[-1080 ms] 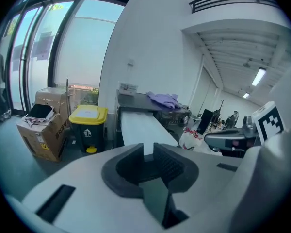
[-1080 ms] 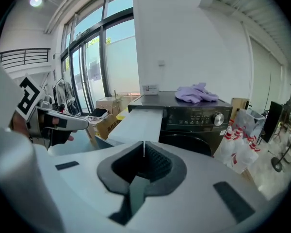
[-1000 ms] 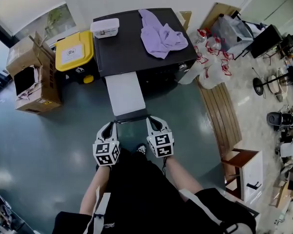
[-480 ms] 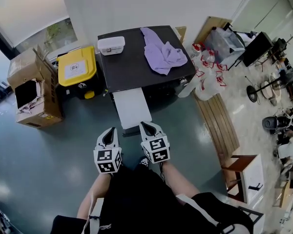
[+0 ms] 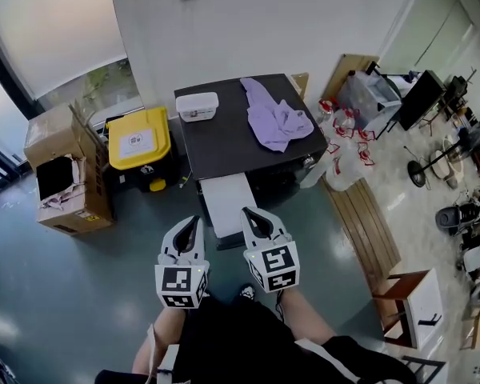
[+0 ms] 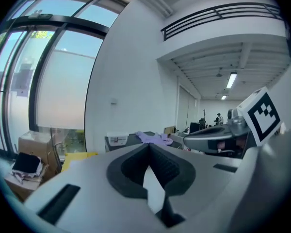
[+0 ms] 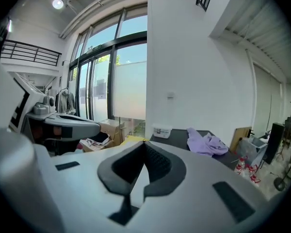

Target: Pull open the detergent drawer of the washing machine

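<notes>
Head view, looking steeply down: a box-shaped washing machine with a flat black top [image 5: 224, 142] is seen standing against a white wall. A small white plastic tub with a lid [image 5: 197, 105] and a crumpled lilac garment [image 5: 278, 121] are laid on its top, well apart from each other. A white rectangular panel [image 5: 226, 200] is seen projecting from the machine's front toward the person; whether this is the detergent drawer cannot be told from above, and the drawer is not made out elsewhere.

The left gripper [image 5: 194, 222] and the right gripper [image 5: 249, 214], both grey-white with a black-and-white marker cube at the rear, are held side by side above the grey-green floor [image 5: 104, 270], pointed toward the machine. The near end of the white panel is seen between their tips, but no contact with it is shown.

Left gripper view: the black ribbed pads [image 6: 160, 166] are pressed together at the tips, with nothing clamped. Right gripper view: the pads [image 7: 155, 163] are likewise clenched on nothing, with the machine's top seen beyond them.

A black bin with a yellow lid [image 5: 140, 138] is placed just left of the machine, with open brown cardboard boxes [image 5: 60, 174] further left. A slatted wooden bench [image 5: 356, 214] is set to the right.
</notes>
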Motion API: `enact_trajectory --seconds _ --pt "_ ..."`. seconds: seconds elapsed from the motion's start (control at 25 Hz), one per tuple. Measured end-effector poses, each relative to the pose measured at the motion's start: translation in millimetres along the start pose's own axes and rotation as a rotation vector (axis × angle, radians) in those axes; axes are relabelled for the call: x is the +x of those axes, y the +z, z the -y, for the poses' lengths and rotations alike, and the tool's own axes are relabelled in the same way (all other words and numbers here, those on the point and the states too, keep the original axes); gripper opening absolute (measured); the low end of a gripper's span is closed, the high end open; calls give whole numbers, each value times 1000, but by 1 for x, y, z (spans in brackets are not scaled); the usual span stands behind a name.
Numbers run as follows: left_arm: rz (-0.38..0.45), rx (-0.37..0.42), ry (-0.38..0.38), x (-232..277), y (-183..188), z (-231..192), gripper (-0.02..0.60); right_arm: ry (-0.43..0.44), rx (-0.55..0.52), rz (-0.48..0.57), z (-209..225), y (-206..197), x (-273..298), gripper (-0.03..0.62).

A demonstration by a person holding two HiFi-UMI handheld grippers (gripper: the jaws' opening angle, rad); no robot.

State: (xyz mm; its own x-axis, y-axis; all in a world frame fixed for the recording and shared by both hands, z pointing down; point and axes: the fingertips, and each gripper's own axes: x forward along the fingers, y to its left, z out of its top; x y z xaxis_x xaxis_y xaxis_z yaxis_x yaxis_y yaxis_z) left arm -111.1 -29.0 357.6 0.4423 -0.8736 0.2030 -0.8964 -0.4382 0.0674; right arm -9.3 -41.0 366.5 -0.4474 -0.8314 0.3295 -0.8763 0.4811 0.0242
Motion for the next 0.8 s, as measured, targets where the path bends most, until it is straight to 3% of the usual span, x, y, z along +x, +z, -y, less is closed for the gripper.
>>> enact_trajectory --seconds 0.28,0.52,0.68,0.8 --pt "117 49 -20 -14 54 10 21 -25 -42 76 4 53 -25 8" --pt "212 68 49 -38 88 7 21 -83 -110 192 9 86 -51 8" --pt "274 90 62 -42 107 4 21 -95 -119 248 15 92 -58 8" --pt "272 77 66 -40 104 5 21 -106 -153 239 18 82 -56 8"
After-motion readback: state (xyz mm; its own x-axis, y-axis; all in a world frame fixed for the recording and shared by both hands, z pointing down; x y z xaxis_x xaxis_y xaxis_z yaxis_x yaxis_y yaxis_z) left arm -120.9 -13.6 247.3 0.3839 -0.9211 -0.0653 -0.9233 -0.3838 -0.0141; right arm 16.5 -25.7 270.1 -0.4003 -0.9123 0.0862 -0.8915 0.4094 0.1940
